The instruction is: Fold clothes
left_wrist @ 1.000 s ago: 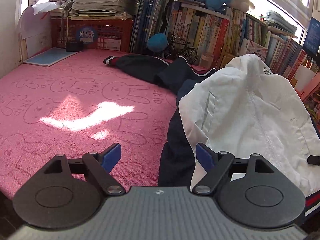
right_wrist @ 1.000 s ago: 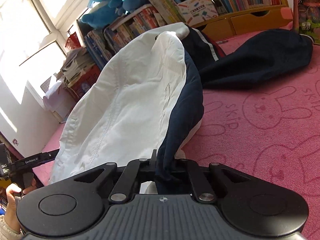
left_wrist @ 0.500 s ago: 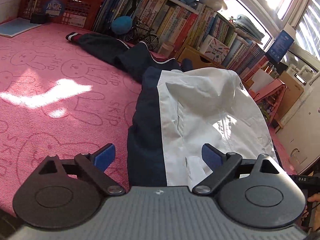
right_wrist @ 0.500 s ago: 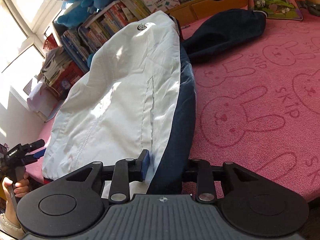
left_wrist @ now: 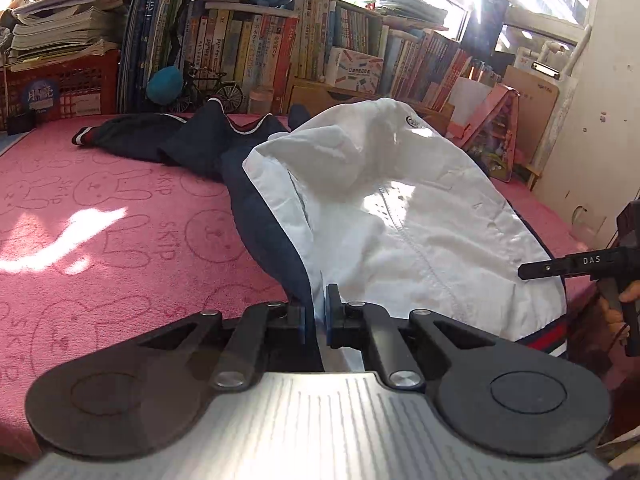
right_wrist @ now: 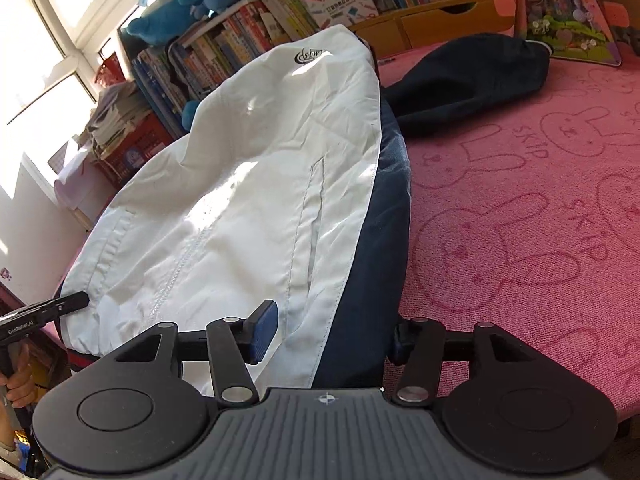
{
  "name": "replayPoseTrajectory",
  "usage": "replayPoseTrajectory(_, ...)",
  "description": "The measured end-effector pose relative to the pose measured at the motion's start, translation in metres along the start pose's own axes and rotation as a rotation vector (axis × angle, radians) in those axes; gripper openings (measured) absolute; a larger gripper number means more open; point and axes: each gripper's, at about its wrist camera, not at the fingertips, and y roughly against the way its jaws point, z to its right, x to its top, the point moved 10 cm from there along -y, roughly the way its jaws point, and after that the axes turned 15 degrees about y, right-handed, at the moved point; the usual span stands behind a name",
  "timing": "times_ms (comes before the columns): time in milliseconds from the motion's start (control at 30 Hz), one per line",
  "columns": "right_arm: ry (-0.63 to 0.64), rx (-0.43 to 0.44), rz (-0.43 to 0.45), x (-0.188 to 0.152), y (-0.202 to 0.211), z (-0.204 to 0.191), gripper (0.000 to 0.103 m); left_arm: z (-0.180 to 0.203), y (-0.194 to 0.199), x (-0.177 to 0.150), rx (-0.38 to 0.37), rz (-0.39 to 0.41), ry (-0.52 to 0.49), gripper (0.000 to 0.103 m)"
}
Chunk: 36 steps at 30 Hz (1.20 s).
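A white and navy jacket (left_wrist: 400,220) lies front up on the pink rabbit-print mat (left_wrist: 100,240), one navy sleeve (left_wrist: 132,136) stretched out to the far left. My left gripper (left_wrist: 315,312) is closing at the near edge, and its blue pads pinch the fabric where white meets navy. In the right wrist view the jacket (right_wrist: 240,180) fills the left half, with the other sleeve (right_wrist: 468,84) lying at the back. My right gripper (right_wrist: 330,336) is opening. The navy side panel lies between its fingers, and the pads stand clear of it.
Bookshelves (left_wrist: 280,52) line the far edge of the mat, with a red crate (left_wrist: 60,88) of papers at the left and a model bicycle (left_wrist: 208,88). Blue plush toys (right_wrist: 172,4) sit on top. A hand (left_wrist: 624,296) holds the other tool at the right. The mat (right_wrist: 520,220) stretches bare to the right.
My left gripper was wide open beside the jacket and has closed on its near edge. My right gripper let go of the navy side and opened. The raised jacket settled flatter.
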Motion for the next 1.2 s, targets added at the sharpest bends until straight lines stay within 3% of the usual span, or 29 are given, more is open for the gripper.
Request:
replayPoseTrajectory(33,-0.002,-0.013,0.001,0.000,0.002,0.004,0.059,-0.002,0.003,-0.006,0.024,-0.014,-0.014,0.012)
replayPoseTrajectory(100,-0.001,-0.069,0.005,0.003,0.007,0.014,0.074,-0.013,0.003,-0.018,0.110,-0.041,-0.047,0.018)
replayPoseTrajectory(167,0.005,-0.129,0.015,0.009,0.013,0.024,0.077,-0.025,0.007,-0.020,0.152,-0.055,-0.040,0.027)
replayPoseTrajectory(233,0.028,-0.165,0.044,0.022,0.018,0.029,0.077,-0.038,0.018,-0.006,0.142,-0.023,0.025,0.037)
replayPoseTrajectory(267,0.048,-0.177,0.066,0.030,0.020,0.027,0.078,-0.045,0.026,0.007,0.122,0.020,0.065,0.047)
replayPoseTrajectory(300,0.067,-0.190,0.089,0.038,0.022,0.026,0.082,-0.052,0.033,0.024,0.093,0.072,0.112,0.069)
replayPoseTrajectory(367,0.114,-0.205,0.139,0.056,0.019,0.017,0.089,-0.065,0.031,0.056,0.052,0.131,0.187,0.088)
replayPoseTrajectory(433,0.155,-0.210,0.179,0.070,0.011,0.003,0.091,-0.077,0.016,0.087,0.038,0.165,0.240,0.088)
replayPoseTrajectory(500,0.200,-0.212,0.217,0.084,-0.004,-0.013,0.092,-0.088,-0.021,0.114,0.085,0.162,0.246,0.088)
replayPoseTrajectory(567,0.242,-0.224,0.249,0.090,-0.020,-0.027,0.094,-0.099,-0.065,0.130,0.101,0.117,0.298,0.088)
replayPoseTrajectory(700,0.345,-0.248,0.286,0.095,-0.050,-0.056,0.100,-0.109,-0.150,0.141,0.088,-0.009,0.432,0.086)
replayPoseTrajectory(767,0.388,-0.269,0.276,0.090,-0.064,-0.064,0.103,-0.110,-0.177,0.142,0.105,-0.035,0.459,0.081)
replayPoseTrajectory(800,0.413,-0.279,0.264,0.086,-0.072,-0.069,0.103,-0.108,-0.183,0.145,0.119,-0.011,0.439,0.065)
replayPoseTrajectory(867,0.448,-0.291,0.203,0.077,-0.087,-0.074,0.103,-0.103,-0.195,0.148,0.158,-0.009,0.413,0.043)
replayPoseTrajectory(900,0.460,-0.298,0.170,0.073,-0.094,-0.076,0.103,-0.102,-0.196,0.151,0.180,0.011,0.402,0.022)
replayPoseTrajectory(933,0.468,-0.309,0.151,0.070,-0.098,-0.077,0.103,-0.101,-0.197,0.154,0.193,0.027,0.399,0.015)
replayPoseTrajectory(1067,0.460,-0.311,0.132,0.067,-0.103,-0.077,0.103,-0.104,-0.166,0.186,0.200,0.216,0.453,0.006)
replayPoseTrajectory(1133,0.425,-0.291,0.121,0.066,-0.104,-0.072,0.103,-0.106,-0.132,0.206,0.220,0.360,0.439,0.005)
replayPoseTrajectory(1200,0.381,-0.265,0.114,0.065,-0.104,-0.066,0.103,-0.112,-0.090,0.222,0.292,0.519,0.378,0.000)
